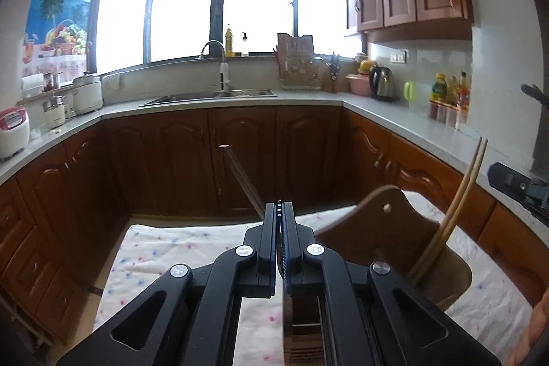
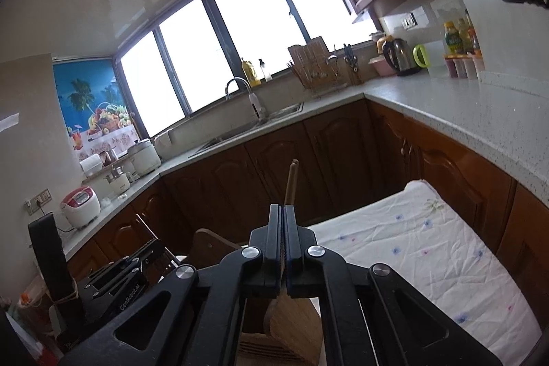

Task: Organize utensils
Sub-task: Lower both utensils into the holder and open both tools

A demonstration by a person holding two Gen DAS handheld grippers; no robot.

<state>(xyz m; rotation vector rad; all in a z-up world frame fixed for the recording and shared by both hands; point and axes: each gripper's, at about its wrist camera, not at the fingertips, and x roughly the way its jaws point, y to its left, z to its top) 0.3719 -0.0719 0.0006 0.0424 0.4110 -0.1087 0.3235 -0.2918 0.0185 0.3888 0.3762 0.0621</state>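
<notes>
My left gripper (image 1: 279, 204) is shut with nothing visible between its jaws, held above the table with the flowered white cloth (image 1: 154, 249). A brown wooden utensil holder (image 1: 387, 225) stands to its right, with a pair of wooden chopsticks (image 1: 459, 194) leaning in it. My right gripper (image 2: 284, 206) is shut on that pair of chopsticks (image 2: 291, 180), whose tips stick up past the jaws. The holder (image 2: 206, 242) shows below and left of the right gripper. The right gripper's body (image 1: 518, 186) shows at the right edge of the left wrist view.
The cloth-covered table (image 2: 422, 249) stands in a U-shaped kitchen with brown cabinets (image 1: 240, 153). A grey counter (image 1: 394, 115) holds a sink (image 1: 212, 96), kettle (image 1: 381, 81), bottles (image 1: 449, 91) and rice cookers (image 1: 12, 132). The left gripper's body (image 2: 113, 280) is low left.
</notes>
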